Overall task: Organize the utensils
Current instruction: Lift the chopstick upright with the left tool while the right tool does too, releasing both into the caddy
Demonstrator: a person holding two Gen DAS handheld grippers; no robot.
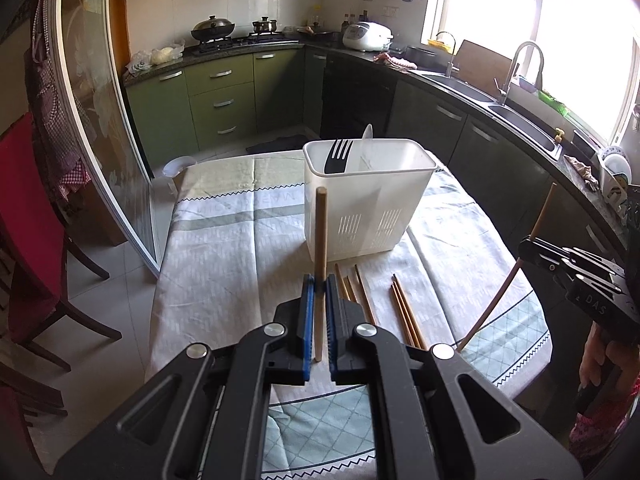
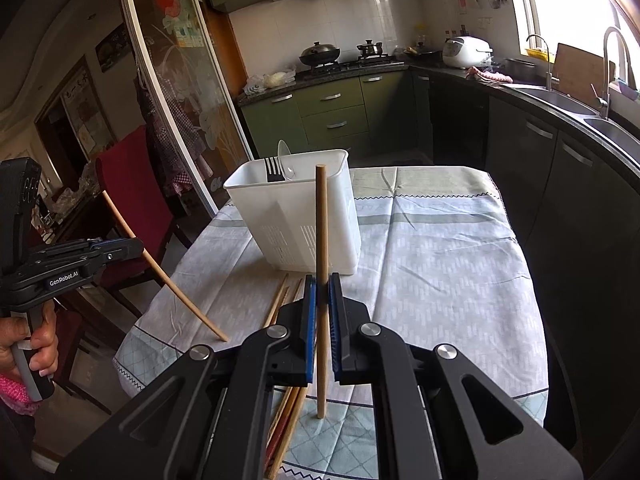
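Note:
My left gripper is shut on a wooden chopstick held upright, its lower end near the cloth. My right gripper is shut on another wooden chopstick, also upright, its tip touching the tablecloth. Each gripper shows in the other's view: the right one and the left one. A white slotted utensil holder stands ahead on the table with a black fork and a clear spoon in it. Several loose chopsticks lie on the cloth in front of the holder.
The table wears a pale patterned cloth. A red chair stands at its left side. Green kitchen cabinets, a stove with pots and a sink counter line the back and right.

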